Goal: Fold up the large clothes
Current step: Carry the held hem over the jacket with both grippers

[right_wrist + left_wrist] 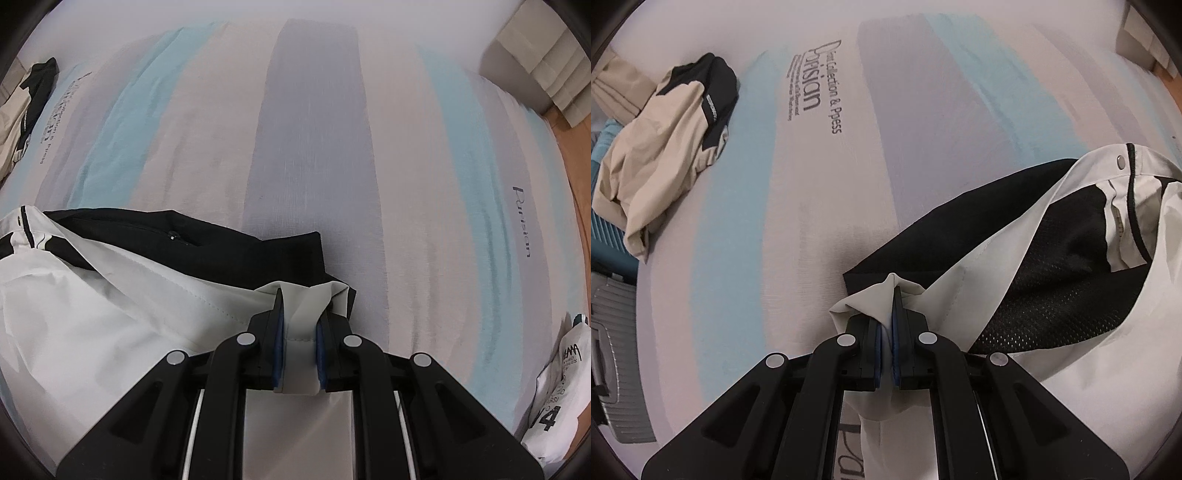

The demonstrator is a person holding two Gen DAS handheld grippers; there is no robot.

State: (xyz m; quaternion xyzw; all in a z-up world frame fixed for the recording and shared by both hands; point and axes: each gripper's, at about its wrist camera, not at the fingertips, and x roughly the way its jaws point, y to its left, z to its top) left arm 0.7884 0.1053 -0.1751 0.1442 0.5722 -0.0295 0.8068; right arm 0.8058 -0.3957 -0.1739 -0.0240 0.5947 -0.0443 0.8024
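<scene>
A white and black jacket hangs between both grippers over the striped bed sheet. Its black mesh lining and a snap button show in the left wrist view. My left gripper is shut on a bunched white corner of the jacket. In the right wrist view the same jacket spreads to the left, with a black panel and zipper along its far edge. My right gripper is shut on a folded white edge of the jacket, which fills the narrow gap between the blue pads.
A crumpled beige and black garment lies at the bed's far left. Grey and teal cases stand beyond the left edge. A white printed garment lies at the right edge, near wooden floor and curtains.
</scene>
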